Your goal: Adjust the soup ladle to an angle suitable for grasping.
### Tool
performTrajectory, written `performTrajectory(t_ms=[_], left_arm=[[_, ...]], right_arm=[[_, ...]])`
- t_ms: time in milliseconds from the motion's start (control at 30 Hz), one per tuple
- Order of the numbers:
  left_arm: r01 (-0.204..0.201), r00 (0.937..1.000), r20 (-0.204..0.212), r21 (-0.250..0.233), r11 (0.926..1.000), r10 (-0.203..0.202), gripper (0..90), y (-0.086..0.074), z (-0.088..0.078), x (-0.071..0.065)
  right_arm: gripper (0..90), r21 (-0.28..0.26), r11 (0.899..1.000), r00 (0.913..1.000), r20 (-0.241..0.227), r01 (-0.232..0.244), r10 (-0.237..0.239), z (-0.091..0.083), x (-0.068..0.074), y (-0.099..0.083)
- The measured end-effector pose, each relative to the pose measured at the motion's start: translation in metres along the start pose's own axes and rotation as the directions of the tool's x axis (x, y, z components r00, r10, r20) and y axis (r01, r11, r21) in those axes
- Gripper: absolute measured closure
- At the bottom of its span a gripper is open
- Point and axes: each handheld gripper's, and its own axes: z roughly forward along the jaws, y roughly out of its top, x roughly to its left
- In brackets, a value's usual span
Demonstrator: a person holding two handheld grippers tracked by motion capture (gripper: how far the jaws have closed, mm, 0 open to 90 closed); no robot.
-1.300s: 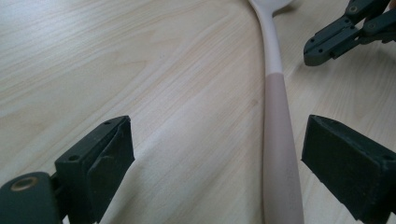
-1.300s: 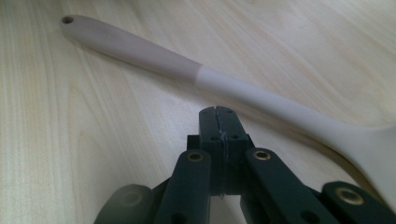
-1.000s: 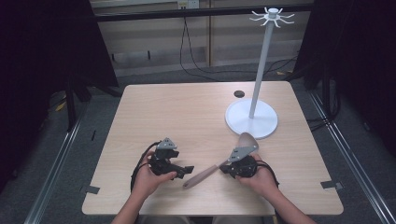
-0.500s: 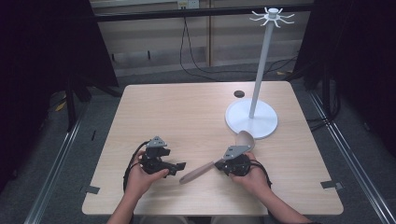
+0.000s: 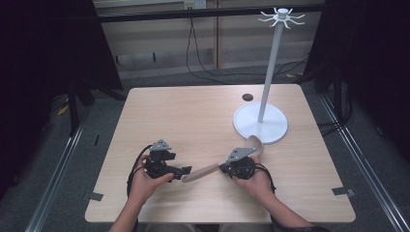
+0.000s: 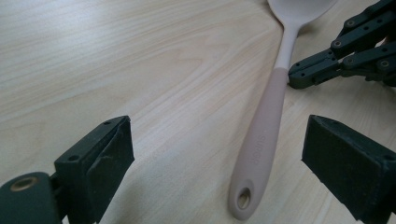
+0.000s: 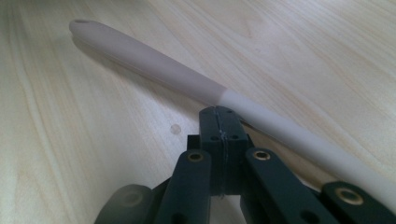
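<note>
The spoon [image 6: 266, 135] lay on the desk [image 5: 193, 111], its handle end between the gaping left tongs [image 6: 224, 177]. The right tongs [image 7: 219, 122], pressed together and empty, touched its neck. Pickup seemed underway; next, the left should clamp the handle.

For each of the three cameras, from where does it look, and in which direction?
High view: above the near table edge, looking forward and down; both hands, left tool, right tool.
Left gripper view: on the left tool, looking along its open jaws at the spoon.
Right gripper view: on the right tool, jaws shut beside the spoon.
Shared: all show the spoon on the table.
</note>
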Motion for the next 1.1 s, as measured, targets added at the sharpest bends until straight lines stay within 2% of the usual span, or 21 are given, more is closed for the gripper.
performTrajectory(t_ms=[367, 567, 867, 1100], left_arm=[[0.011, 0.9999, 0.001, -0.005, 0.9999, -0.011, 8.5, -0.001, -0.001, 0.001], [0.004, 1.0000, -0.007, -0.003, 1.0000, -0.005, 8.5, 0.000, -0.002, 0.003], [0.004, 1.0000, 0.001, 0.004, 1.0000, -0.004, 8.5, -0.001, 0.000, 0.002], [0.005, 1.0000, -0.003, 0.005, 1.0000, -0.005, 8.4, -0.002, 0.000, 0.002]], right_arm=[[90.0, -0.015, 0.999, 0.9986, 0.020, -0.048, 0.048, 0.008, -0.002, 0.005], [90.0, -0.029, 0.997, 0.9971, 0.034, -0.067, 0.068, 0.011, -0.003, 0.007], [90.0, -0.046, 0.993, 0.9920, 0.065, -0.106, 0.109, 0.018, -0.006, 0.013], [90.0, -0.047, 0.991, 0.9893, 0.067, -0.127, 0.130, 0.023, -0.009, 0.017]])
